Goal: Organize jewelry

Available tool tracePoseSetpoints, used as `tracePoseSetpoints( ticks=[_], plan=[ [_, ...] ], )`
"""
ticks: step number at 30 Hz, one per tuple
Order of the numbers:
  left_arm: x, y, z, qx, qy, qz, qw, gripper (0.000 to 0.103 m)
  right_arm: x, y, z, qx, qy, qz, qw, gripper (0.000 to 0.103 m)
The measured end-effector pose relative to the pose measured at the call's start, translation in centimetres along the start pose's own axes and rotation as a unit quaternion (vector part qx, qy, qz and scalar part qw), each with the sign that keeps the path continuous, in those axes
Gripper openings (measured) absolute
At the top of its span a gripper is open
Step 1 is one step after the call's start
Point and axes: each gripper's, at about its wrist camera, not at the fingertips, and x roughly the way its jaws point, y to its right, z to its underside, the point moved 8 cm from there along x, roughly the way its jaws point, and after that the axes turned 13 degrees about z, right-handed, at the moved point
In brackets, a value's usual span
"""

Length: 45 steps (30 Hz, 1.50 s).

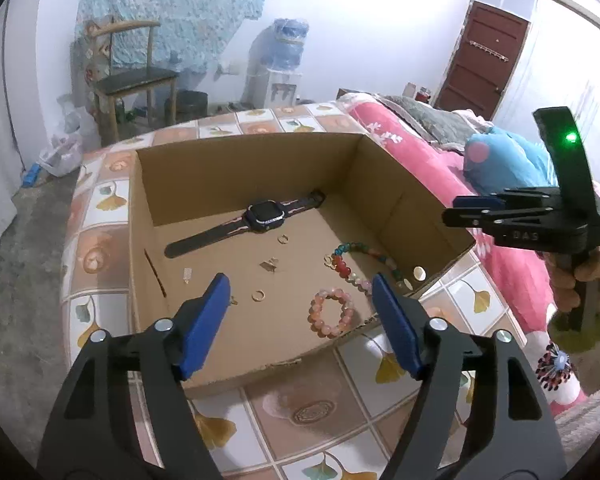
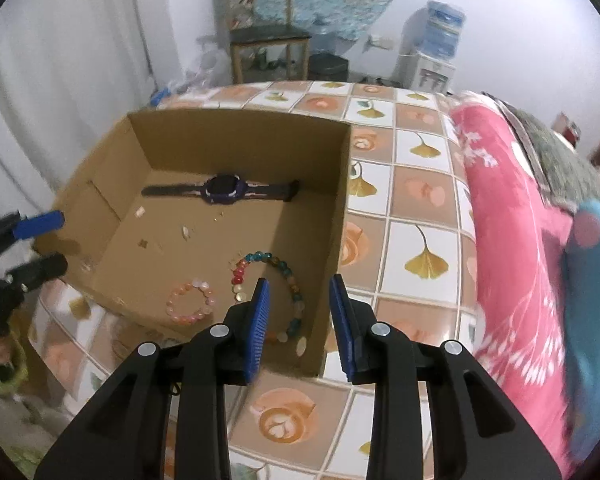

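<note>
Your left tongs (image 1: 300, 308) stood wide apart with nothing between the blue pads, hanging over the near edge of the open cardboard box (image 1: 236, 168). Your right tongs (image 2: 300, 308) were parted too, though less widely, and nothing was pinched between them; through their gap you could see the box's right wall and part of the multicoloured bead bracelet (image 2: 288, 276). From the left wrist view, the right tongs appeared at the far right, off the box's right side, held by your hand (image 1: 580, 280) in a green sleeve. The box sat on a tabletop (image 1: 312, 412) covered with a tile-pattern cloth showing ginkgo leaves. All the jewelry lay on the box floor. A dark watch (image 1: 256, 218) with a pink-striped strap lay stretched out near the back wall. The multicoloured bead bracelet lay by the right wall, and a pink bead bracelet (image 1: 332, 312) lay near the front edge, just beside it. A small ring (image 1: 258, 295) rested near the front, close to your left tongs' left pad, and another ring (image 1: 283, 238) lay just in front of the watch. A few small pale pieces lay scattered between them, too small to identify. A pink bedspread (image 1: 432, 176) ran along the tabletop's right side, with a blue plush toy (image 1: 508, 160) on it.
</note>
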Motion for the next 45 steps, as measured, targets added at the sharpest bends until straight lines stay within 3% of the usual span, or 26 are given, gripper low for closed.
tracePoseSetpoints(
  ticks=[2, 4, 7, 10, 14, 23, 26, 32, 40, 45],
  plan=[
    [-0.4, 0.3, 0.0, 0.006, 0.007, -0.010, 0.9999, 0.078, -0.8, 0.1, 0.3, 0.026, 0.008, -0.017, 0.999, 0.033],
    [-0.9, 0.7, 0.0, 0.014, 0.014, -0.025, 0.9995, 0.082, -1.9, 0.0, 0.5, 0.055, 0.024, -0.043, 0.997, 0.048],
    [-1.8, 1.0, 0.0, 0.015, 0.028, -0.048, 0.9983, 0.086, -3.5, -0.6, 0.7, 0.076, 0.044, -0.071, 0.994, 0.054],
    [-2.5, 0.9, 0.1, 0.006, 0.036, -0.069, 0.9969, 0.089, -4.6, -1.5, 1.2, 0.084, 0.057, -0.085, 0.991, 0.070],
    [-3.9, 0.6, 0.7, -0.020, 0.047, -0.102, 0.9935, 0.093, -5.1, -2.6, 2.6, 0.086, 0.051, -0.078, 0.992, 0.075],
    [-6.6, 0.5, 1.8, -0.033, 0.064, -0.189, 0.9794, 0.095, -5.5, -3.3, 5.2, 0.096, 0.044, -0.013, 0.994, 0.093],
    [-6.9, 0.2, 2.2, -0.042, 0.058, -0.229, 0.9708, 0.095, -5.6, -3.6, 5.8, 0.090, 0.044, 0.016, 0.995, 0.095],
    [-6.8, -0.3, 3.2, -0.079, 0.039, -0.255, 0.9628, 0.095, -5.6, -3.7, 6.4, 0.087, 0.040, 0.046, 0.994, 0.096],
    [-6.0, -0.2, 3.8, -0.098, 0.014, -0.276, 0.9559, 0.094, -4.9, -3.8, 6.4, 0.092, 0.023, 0.044, 0.994, 0.096],
    [-5.1, -0.3, 4.2, -0.105, -0.005, -0.274, 0.9559, 0.095, -4.0, -4.2, 6.6, 0.102, 0.001, 0.035, 0.994, 0.096]
  ],
)
